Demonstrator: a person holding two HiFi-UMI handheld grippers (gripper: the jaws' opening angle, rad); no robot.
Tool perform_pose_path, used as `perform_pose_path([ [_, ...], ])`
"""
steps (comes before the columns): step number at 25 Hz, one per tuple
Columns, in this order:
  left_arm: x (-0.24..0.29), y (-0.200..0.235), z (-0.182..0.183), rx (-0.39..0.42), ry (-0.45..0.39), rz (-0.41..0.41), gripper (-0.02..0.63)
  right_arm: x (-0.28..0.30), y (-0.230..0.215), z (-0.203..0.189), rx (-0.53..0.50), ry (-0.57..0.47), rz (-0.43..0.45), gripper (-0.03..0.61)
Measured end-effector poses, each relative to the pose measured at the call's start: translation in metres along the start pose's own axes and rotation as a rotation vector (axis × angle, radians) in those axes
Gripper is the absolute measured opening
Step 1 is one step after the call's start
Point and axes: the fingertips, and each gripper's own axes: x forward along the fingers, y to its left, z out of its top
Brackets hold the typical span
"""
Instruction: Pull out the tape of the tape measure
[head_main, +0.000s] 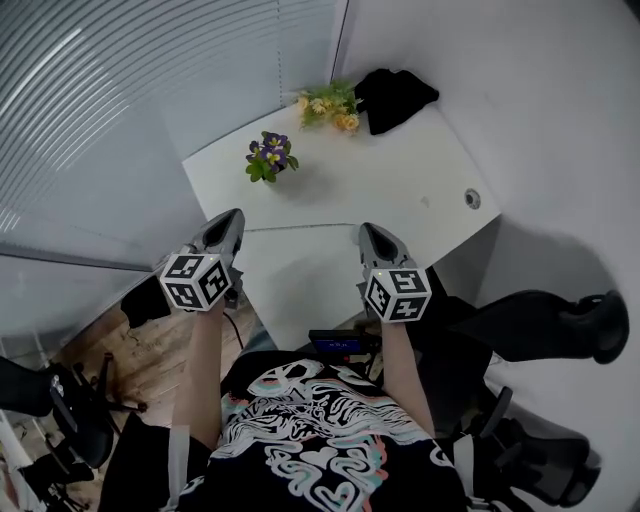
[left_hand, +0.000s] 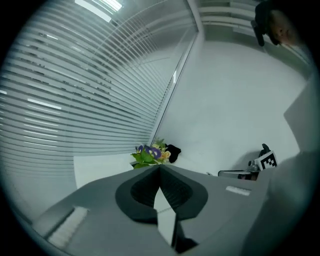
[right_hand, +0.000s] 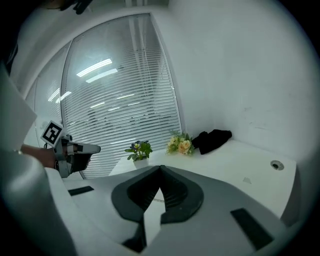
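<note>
Grey L tongs (head_main: 235, 217), R tongs (head_main: 366, 231) closed

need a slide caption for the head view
Left gripper and right gripper, fingers shut and empty, held before a white desk with purple potted flowers, a yellow bouquet and a black cloth.

The head view looks steeply down from well above the purple flower pot (head_main: 268, 158). Both gripper views look almost level across the desk (head_main: 400, 190) toward that pot, which all three views share.
</note>
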Motion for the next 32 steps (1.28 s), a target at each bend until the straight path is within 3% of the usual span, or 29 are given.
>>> perform_pose_path([
  [3,-0.005,-0.012,0.012,0.044,-0.029,-0.012,0.002,-0.006,0.006,0.012,-0.027,-0.022,-0.008,0.002],
  [8,-0.013,-0.034,0.027,0.129,-0.080,-0.015,0.002,-0.022,0.013,0.032,0.031,-0.089,-0.001,0.002],
  [12,-0.020,-0.044,0.034,0.164,-0.115,-0.007,0.002,-0.030,0.018,0.038,-0.009,-0.103,-0.004,0.002],
  [19,-0.030,-0.042,0.033,0.139,-0.141,0.020,0.002,-0.036,0.020,0.035,-0.024,-0.092,-0.010,0.000],
  [27,-0.031,-0.048,0.026,0.115,-0.125,-0.018,0.002,-0.043,0.019,0.034,-0.015,-0.095,-0.018,0.000],
  [32,-0.029,-0.042,0.020,0.098,-0.094,0.019,0.002,-0.046,0.016,0.033,0.018,-0.103,-0.016,0.000],
])
